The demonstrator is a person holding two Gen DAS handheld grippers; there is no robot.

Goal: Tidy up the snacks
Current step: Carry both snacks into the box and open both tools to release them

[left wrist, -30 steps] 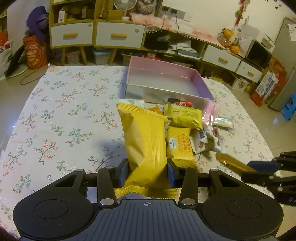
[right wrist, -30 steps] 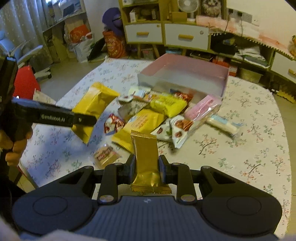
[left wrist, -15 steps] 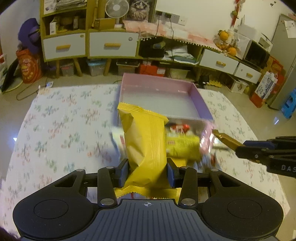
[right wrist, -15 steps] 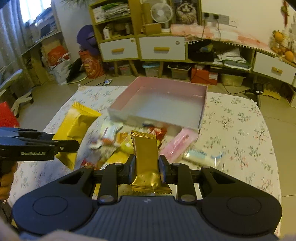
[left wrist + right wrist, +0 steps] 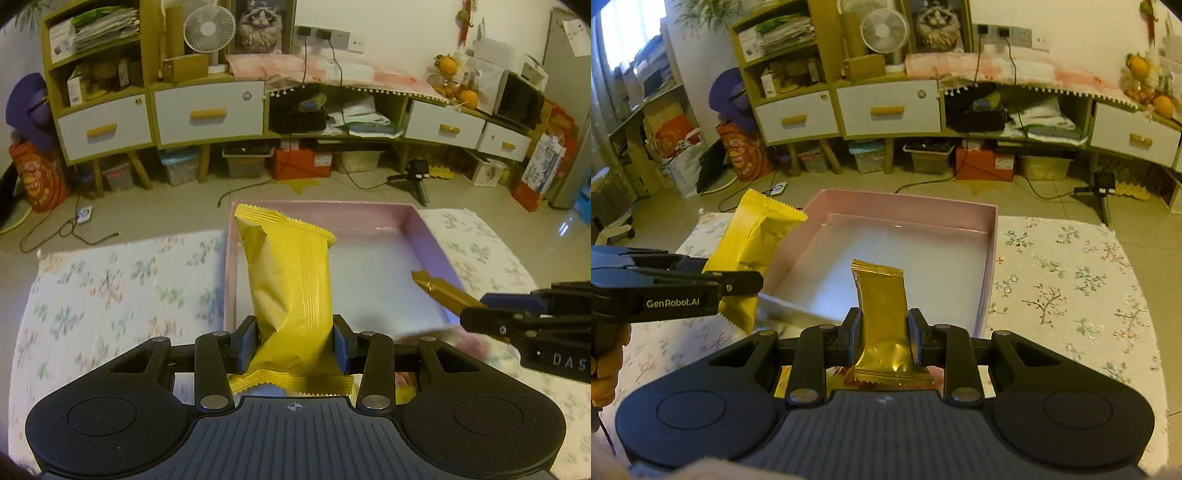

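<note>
Left wrist view first: the left hand-held gripper is pinching a big yellow snack bag low down near its bottom seam, blue pads pressed into both sides, and the bag stands up almost straight, leaning a touch to the left. Its crimped top edge rises in front of the pink box, which sits open on the bench with its floral cloth. The floor of the box looks pale and bare where it shows. Over on the right edge, the right hand-held gripper pokes in, clamped on a slim gold snack bar whose tip reaches over the box's right-hand wall.

Right wrist view now: that gold bar is squeezed between the two pads near its lower end, upright, its serrated top over the inside of the box. The left tool comes in from the left side with the yellow bag tilted, just at the box's near-left corner. A hand in an orange glove grips that tool at the frame edge. More wrappers peek out beneath both tools, too blurred to identify. Cabinets with white drawers line the wall behind.
</note>
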